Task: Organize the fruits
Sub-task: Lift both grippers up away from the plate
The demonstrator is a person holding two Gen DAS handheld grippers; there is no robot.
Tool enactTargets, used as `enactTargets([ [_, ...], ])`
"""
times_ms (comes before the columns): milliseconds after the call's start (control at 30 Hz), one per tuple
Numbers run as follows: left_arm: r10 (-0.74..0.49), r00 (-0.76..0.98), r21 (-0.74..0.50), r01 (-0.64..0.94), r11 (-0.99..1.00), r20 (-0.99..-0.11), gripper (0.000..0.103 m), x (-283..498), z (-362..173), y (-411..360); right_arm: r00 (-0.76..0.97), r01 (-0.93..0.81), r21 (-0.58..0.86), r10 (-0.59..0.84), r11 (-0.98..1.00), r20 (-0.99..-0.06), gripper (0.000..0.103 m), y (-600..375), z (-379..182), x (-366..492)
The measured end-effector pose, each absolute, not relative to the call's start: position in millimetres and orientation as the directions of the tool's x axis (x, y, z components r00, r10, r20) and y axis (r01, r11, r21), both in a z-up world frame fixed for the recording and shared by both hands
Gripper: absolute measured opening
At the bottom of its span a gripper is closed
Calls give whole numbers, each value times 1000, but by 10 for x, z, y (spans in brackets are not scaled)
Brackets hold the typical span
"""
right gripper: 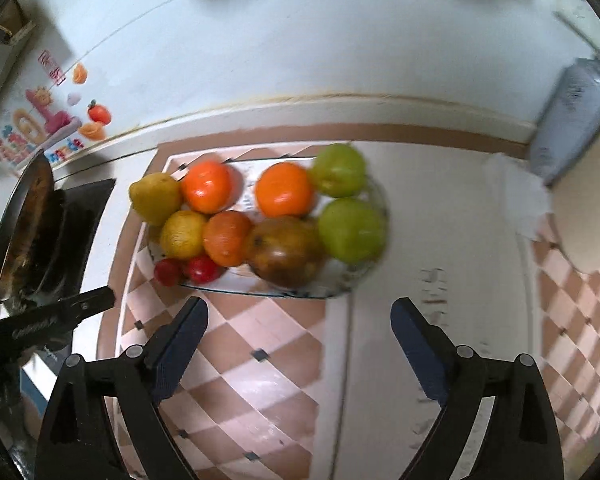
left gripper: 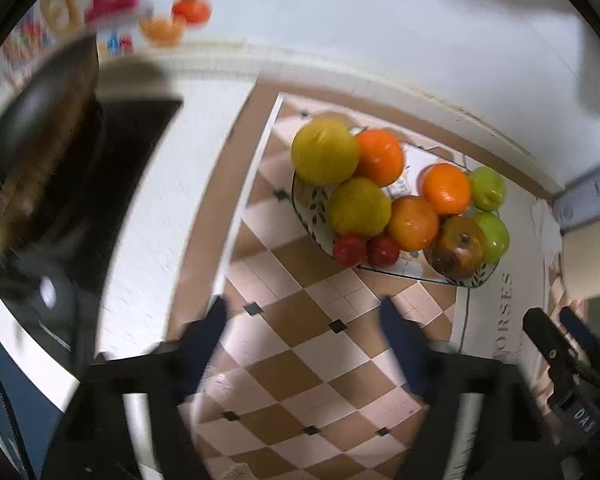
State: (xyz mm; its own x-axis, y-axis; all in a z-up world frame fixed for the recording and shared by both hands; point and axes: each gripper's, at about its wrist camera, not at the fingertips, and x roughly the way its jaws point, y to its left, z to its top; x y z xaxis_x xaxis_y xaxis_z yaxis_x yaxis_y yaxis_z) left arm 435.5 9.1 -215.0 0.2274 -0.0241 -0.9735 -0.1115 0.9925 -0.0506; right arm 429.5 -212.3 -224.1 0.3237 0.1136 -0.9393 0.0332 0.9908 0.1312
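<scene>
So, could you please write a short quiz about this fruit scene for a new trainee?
1. True or false: the left gripper holds a fruit.
2. How many green apples lie on the plate?
   A. one  B. two  C. four
3. Fill in: the small red fruits lie at the plate's edge nearest the ____.

Key
1. False. Both the left gripper and the right gripper are open and empty above the checkered mat.
2. B. Two, side by side at the plate's right end in the right wrist view.
3. Grippers. They lie in front of a yellow fruit and an orange.
</scene>
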Motion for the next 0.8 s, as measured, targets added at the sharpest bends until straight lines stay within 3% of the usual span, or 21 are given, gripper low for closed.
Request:
enactTargets([
  [167, 5, 327, -5, -32, 999, -945, 98, 4110, -1801, 12, 365, 71, 85, 53, 994, -930, 99, -2203, -2019, 4014],
  [800, -42, 571, -14, 53, 999, -820, 98, 2839, -534, 230, 585, 113, 46, -29, 993, -810, 100, -1838, -504, 2580],
])
